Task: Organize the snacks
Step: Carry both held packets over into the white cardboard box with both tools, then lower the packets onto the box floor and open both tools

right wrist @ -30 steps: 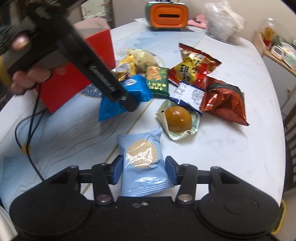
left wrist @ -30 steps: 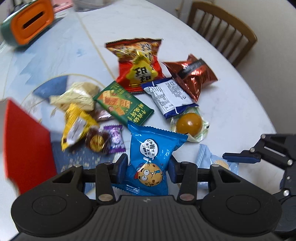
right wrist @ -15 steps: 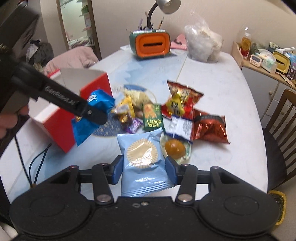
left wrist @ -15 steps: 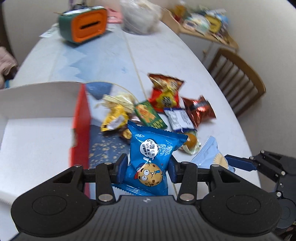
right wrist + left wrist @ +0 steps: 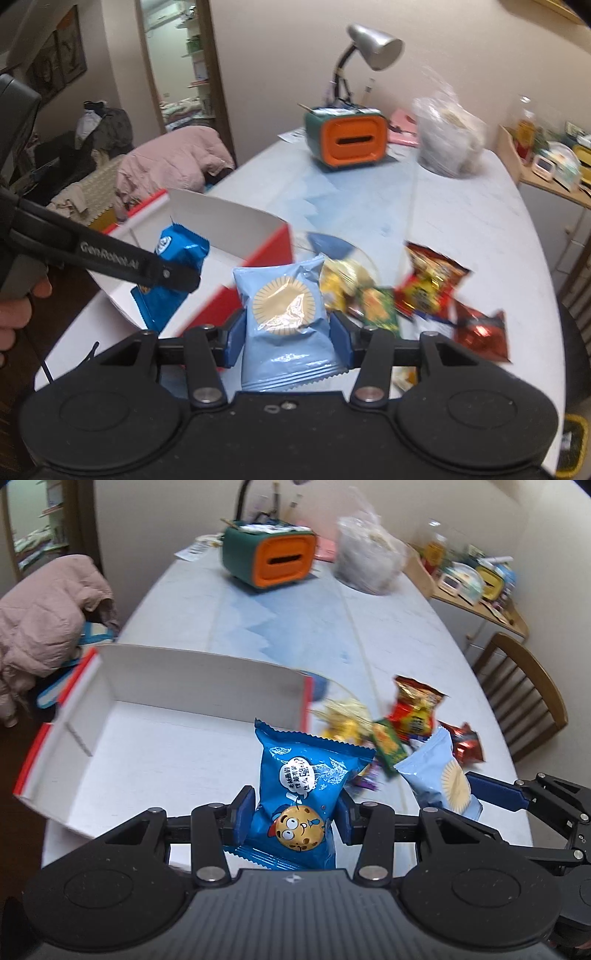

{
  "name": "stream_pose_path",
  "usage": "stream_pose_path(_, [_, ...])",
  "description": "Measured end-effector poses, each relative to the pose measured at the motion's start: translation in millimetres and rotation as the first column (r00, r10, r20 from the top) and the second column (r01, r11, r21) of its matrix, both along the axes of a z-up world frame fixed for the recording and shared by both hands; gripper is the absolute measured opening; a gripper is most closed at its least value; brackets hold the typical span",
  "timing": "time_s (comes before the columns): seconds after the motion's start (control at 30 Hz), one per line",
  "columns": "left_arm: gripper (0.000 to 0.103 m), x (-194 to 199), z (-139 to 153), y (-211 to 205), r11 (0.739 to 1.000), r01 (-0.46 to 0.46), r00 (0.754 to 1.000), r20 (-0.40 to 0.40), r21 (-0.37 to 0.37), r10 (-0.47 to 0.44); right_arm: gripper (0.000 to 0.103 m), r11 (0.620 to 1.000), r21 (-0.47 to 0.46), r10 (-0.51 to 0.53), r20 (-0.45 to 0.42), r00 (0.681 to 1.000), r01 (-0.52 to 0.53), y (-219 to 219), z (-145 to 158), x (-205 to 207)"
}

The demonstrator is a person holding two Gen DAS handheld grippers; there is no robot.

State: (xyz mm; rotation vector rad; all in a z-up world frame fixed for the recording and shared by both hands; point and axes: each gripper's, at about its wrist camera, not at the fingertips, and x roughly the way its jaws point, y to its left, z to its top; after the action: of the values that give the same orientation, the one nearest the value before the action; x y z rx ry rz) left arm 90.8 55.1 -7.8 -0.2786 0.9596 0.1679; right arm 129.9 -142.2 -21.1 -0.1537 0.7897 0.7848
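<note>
Table (image 5: 303, 627): tissue box (image 5: 271, 559) (orange), lamp (image 5: 371, 44)

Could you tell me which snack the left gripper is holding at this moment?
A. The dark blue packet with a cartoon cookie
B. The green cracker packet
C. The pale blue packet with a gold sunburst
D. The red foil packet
A: the left gripper is shut on the dark blue cookie packet, above the open red-and-white box.

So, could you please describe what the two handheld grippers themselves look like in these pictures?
Both are matte black, each with two round discs on its body, silver screws and linkage arms. The left gripper and right gripper have blue finger pads. The left one's arm bears white "GenRobot.AI" lettering, with a black cable below.
</note>
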Motion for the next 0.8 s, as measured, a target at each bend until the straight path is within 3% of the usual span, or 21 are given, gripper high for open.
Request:
stream_pose_path(0.23, [0.044,-9,3,51,0.997,-0.065,0.998,-0.002,0.030,0.065,0.047,0.999,-0.007,0.037,-0.010,0.999,-0.037,58,-1,0])
stream_pose_path(0.53, [0.044,2,-18,124,0.985,-0.145,0.986,-0.071,0.090,0.152,0.047,0.993,-0.057,0.103,-0.025,0.994,-0.104,132,-14,0])
stream_pose_path(0.8, [0.044,26,-49,166,0.986,-0.127,0.977,-0.160,0.108,0.143,0.047,0.978,-0.150,0.138,-0.049,0.989,-0.144,186,-43,2])
